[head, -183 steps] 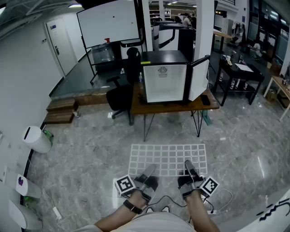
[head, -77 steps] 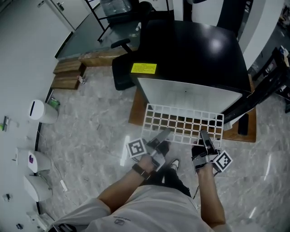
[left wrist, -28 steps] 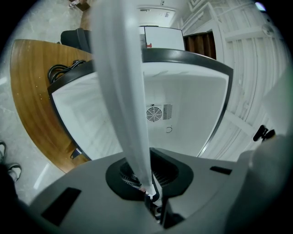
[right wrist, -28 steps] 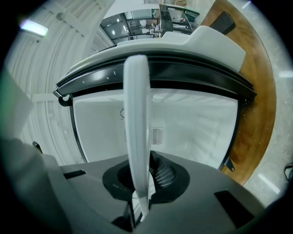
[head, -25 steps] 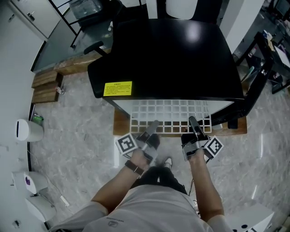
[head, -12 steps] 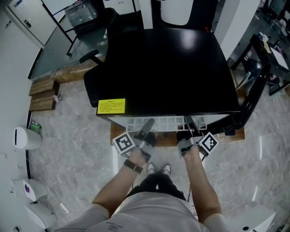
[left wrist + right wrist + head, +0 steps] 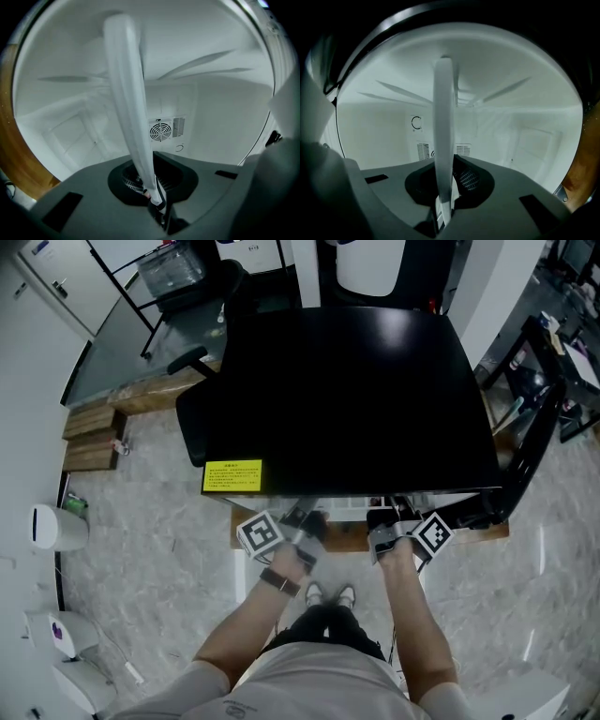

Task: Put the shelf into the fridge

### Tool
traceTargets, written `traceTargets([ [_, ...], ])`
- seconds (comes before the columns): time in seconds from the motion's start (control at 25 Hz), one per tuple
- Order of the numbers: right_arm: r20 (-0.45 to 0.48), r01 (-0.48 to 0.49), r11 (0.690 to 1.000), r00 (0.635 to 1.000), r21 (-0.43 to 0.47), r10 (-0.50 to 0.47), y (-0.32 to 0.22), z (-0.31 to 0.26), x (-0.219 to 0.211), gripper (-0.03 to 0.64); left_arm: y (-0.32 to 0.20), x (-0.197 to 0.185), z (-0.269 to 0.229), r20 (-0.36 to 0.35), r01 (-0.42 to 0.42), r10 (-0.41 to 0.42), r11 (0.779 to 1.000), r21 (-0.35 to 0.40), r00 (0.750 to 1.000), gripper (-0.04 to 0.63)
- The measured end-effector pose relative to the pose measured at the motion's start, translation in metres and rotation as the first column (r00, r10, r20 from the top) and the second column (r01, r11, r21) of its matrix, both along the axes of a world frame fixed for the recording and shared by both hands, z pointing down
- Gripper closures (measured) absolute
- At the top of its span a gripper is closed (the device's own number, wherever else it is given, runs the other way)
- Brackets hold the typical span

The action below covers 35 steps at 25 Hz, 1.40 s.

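Note:
Seen from the head view, the black-topped fridge point(image 7: 347, 399) stands right below me. Only a thin white strip of the wire shelf point(image 7: 349, 505) shows under the top's front edge. My left gripper point(image 7: 298, 519) and right gripper point(image 7: 396, 518) reach into the opening side by side. In the left gripper view the shelf point(image 7: 127, 98) runs edge-on as a white bar into the white fridge interior point(image 7: 75, 131), with the left gripper point(image 7: 157, 206) shut on its near edge. In the right gripper view the shelf point(image 7: 444, 126) stands the same way, and the right gripper point(image 7: 440, 216) is shut on it.
The fridge door point(image 7: 532, 451) hangs open at the right. The fridge sits on a wooden table point(image 7: 349, 538). A black office chair point(image 7: 199, 413) stands to the left. A fan vent point(image 7: 161, 131) is on the fridge's back wall. White bins point(image 7: 54, 527) line the left wall.
Over the frames I walked up to the fridge with the shelf. In the last second the shelf slid almost fully inside, and both grippers moved forward to the opening.

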State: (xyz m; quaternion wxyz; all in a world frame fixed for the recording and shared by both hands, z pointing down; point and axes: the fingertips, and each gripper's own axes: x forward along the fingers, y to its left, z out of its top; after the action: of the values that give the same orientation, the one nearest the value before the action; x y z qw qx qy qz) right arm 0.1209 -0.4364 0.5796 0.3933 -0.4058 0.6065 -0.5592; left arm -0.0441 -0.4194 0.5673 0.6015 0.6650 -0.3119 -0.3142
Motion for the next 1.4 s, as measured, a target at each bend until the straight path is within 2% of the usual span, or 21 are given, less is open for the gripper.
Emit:
traceTargets([
  [0.24, -0.007, -0.016, 1.000, 1.000, 0.005, 0.016, -0.016, -0.001, -0.001, 0.577, -0.016, -0.001, 0.000, -0.003, 0.016, -0.016, 1.000, -0.001, 1.000, 0.566],
  [0.4, -0.017, -0.021, 1.000, 1.000, 0.010, 0.022, -0.026, 0.000, 0.000, 0.577, -0.025, -0.003, 0.003, 0.027, 0.037, -0.037, 0.999, 0.014, 0.999, 0.566],
  [0.72, -0.024, -0.041, 0.999, 0.999, 0.016, 0.041, -0.029, 0.001, 0.001, 0.577, -0.029, -0.003, 0.001, -0.033, 0.088, -0.088, 0.996, 0.011, 0.996, 0.566],
  [0.84, -0.031, -0.041, 0.999, 0.999, 0.029, 0.042, -0.030, 0.000, 0.001, 0.576, -0.030, -0.003, 0.000, -0.015, 0.084, -0.083, 0.996, 0.031, 0.996, 0.565],
  [1.0, -0.019, -0.039, 0.998, 0.999, 0.047, 0.040, -0.025, -0.006, 0.001, 0.575, -0.028, -0.001, -0.003, -0.025, 0.075, -0.074, 0.996, 0.041, 0.997, 0.565],
  [1.28, -0.016, -0.041, 0.999, 0.999, 0.027, 0.042, 0.002, -0.005, 0.006, 0.575, -0.008, -0.001, 0.006, 0.027, 0.062, -0.062, 0.998, 0.008, 0.998, 0.557],
  [1.4, -0.002, -0.049, 0.999, 0.999, 0.011, 0.049, 0.013, -0.002, 0.010, 0.575, 0.002, 0.003, 0.005, -0.002, 0.055, -0.055, 0.999, 0.001, 0.999, 0.557],
])
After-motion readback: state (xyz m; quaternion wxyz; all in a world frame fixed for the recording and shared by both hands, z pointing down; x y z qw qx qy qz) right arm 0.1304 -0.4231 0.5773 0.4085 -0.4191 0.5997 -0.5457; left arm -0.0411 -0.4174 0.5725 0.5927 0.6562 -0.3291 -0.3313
